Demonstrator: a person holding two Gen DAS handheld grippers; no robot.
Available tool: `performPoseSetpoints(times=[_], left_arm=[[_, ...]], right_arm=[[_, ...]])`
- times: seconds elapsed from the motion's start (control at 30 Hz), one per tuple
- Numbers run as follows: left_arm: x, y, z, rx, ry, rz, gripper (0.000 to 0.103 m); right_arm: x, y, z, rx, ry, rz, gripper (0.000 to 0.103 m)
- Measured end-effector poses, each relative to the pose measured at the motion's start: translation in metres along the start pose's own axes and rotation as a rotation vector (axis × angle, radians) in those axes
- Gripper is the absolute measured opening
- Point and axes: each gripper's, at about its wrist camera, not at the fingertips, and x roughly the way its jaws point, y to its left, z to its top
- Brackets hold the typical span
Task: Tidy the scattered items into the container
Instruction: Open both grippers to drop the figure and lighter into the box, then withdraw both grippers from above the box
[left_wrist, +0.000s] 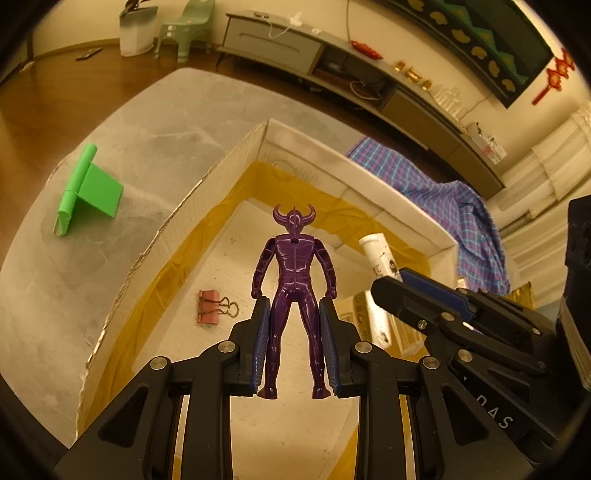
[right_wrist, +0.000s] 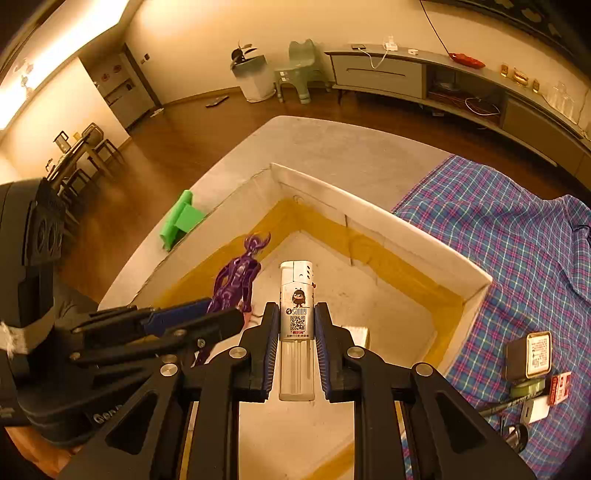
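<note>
My left gripper (left_wrist: 293, 314) is shut on the legs of a purple horned toy figure (left_wrist: 293, 273), held upright over the open cardboard box (left_wrist: 207, 177). My right gripper (right_wrist: 296, 317) is shut on a white lighter (right_wrist: 297, 306), also above the box (right_wrist: 406, 236). In the left wrist view the right gripper (left_wrist: 391, 280) and its lighter (left_wrist: 378, 254) enter from the right. In the right wrist view the left gripper (right_wrist: 221, 314) with the figure (right_wrist: 236, 277) enters from the left. A pink binder clip (left_wrist: 212, 307) lies on the box floor.
A green folded stand (left_wrist: 86, 190) sits on the grey table left of the box. A blue plaid cloth (right_wrist: 517, 251) lies to the right, with a small tin (right_wrist: 535, 354), a red packet (right_wrist: 559, 386) and other small items on it. Another carton (left_wrist: 373, 317) lies inside the box.
</note>
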Motion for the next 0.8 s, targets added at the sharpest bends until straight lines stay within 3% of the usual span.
performPoseSetpoints(times=[0.3, 0.43, 0.67, 0.8], left_arm=[[0.028, 0.009, 0.015, -0.043, 0.033, 0.017, 0.028], [0.033, 0.012, 0.019, -0.046, 0.026, 0.012, 0.038], [0.023, 0.018, 0.013, -0.049, 0.017, 0.014, 0.039], [0.009, 0.018, 0.005, -0.045, 0.005, 0.019, 0.039]], right_arm=[[0.024, -0.009, 0.012, 0.046, 0.036, -0.03, 0.021], [0.028, -0.015, 0.013, 0.088, 0.038, -0.009, 0.022], [0.016, -0.013, 0.0, 0.086, 0.035, 0.013, 0.023], [0.009, -0.007, -0.012, 0.073, 0.042, 0.027, 0.029]])
